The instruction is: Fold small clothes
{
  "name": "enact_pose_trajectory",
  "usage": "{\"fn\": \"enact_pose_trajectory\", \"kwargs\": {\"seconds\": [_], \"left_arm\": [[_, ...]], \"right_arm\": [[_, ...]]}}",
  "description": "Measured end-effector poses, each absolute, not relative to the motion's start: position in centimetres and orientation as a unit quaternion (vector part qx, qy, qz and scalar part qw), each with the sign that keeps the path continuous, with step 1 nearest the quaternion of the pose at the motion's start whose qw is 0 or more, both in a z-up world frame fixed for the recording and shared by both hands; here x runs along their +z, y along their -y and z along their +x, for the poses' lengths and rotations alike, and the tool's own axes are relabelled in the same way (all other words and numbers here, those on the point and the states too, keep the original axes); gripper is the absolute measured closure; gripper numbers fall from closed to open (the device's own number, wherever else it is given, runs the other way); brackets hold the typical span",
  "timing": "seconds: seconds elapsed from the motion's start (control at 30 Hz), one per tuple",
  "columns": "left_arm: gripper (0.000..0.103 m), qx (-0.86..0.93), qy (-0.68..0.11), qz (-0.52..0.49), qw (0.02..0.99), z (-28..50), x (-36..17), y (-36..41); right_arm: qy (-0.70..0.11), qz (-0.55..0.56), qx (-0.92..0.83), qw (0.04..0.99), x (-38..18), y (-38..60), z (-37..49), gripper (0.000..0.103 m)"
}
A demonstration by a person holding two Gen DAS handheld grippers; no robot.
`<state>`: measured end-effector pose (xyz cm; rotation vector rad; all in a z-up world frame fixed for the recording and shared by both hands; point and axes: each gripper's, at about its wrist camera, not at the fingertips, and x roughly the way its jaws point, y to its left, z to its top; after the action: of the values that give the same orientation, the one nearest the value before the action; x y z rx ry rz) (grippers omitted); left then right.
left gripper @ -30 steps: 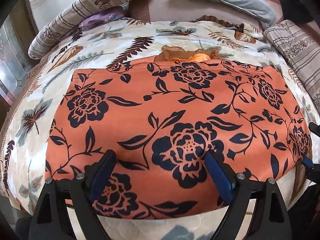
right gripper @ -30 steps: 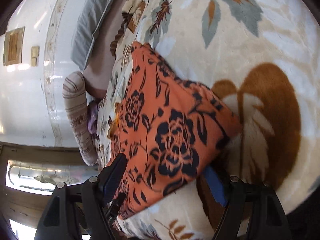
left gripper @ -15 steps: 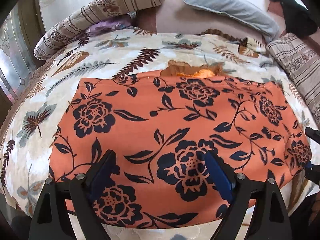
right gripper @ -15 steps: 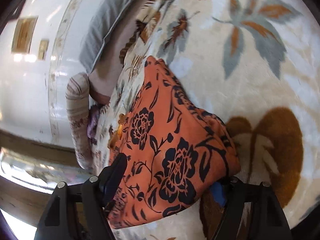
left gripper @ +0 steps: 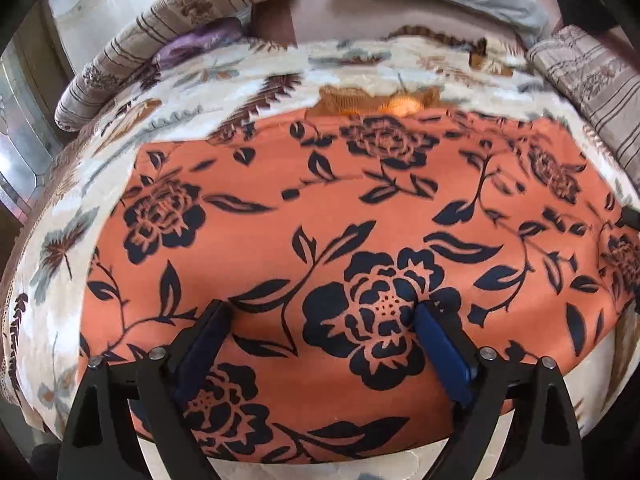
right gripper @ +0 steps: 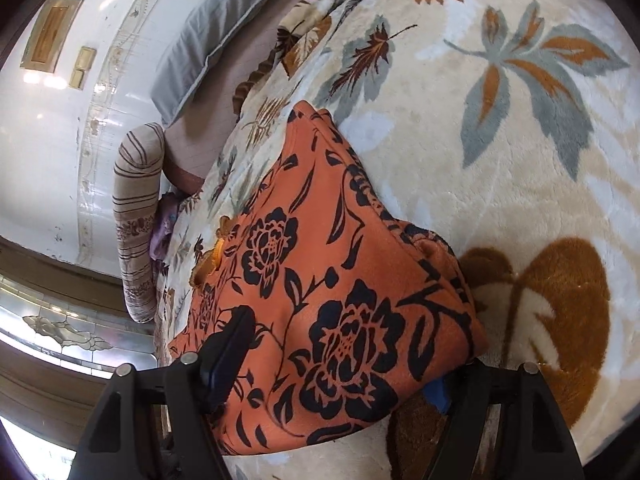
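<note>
Both grippers are staying wide apart: I am hovering the left gripper (left gripper: 320, 336) above the near part of the orange floral garment (left gripper: 352, 216), lying flat on the leafy blanket (left gripper: 224, 80), while the right gripper (right gripper: 340, 364) is straddling its right edge without clamping it.
</note>
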<state>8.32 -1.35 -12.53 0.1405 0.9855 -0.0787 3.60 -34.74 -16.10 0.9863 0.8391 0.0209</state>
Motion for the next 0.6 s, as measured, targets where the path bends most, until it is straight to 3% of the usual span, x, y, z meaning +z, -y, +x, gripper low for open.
{"fn": "enact_pose_trajectory", "kwargs": {"seconds": [0.13,0.3,0.37,0.43,0.53,0.6], "left_arm": [[0.009,-0.043,-0.457,0.035,0.888,8.0,-10.9,0.8],[0.007,-0.038,-0.477,0.071,0.875,8.3,-13.4,1.8],[0.008,-0.047,-0.485,0.05,0.872,8.4,-12.4,1.5],[0.008,-0.05,-0.47,0.035,0.881,8.1,-11.1,1.1],[0.008,-0.045,-0.453,0.043,0.889,7.3,-10.6,1.4],[0.007,-0.062,-0.494,0.07,0.864,7.9,-13.0,2.6]], "right_arm": [[-0.392,0.457,0.005,0.799,-16.1,34.9,3.7,0.032],[-0.4,0.444,-0.002,0.801,-16.2,34.9,3.7,0.041],[-0.408,0.431,-0.006,0.805,-16.1,35.0,3.7,0.048],[-0.415,0.425,-0.013,0.804,-16.2,35.1,3.6,0.064],[-0.417,0.433,-0.009,0.799,-16.6,35.5,3.4,0.065],[-0.419,0.437,-0.004,0.796,-16.6,35.5,3.5,0.062]]}}
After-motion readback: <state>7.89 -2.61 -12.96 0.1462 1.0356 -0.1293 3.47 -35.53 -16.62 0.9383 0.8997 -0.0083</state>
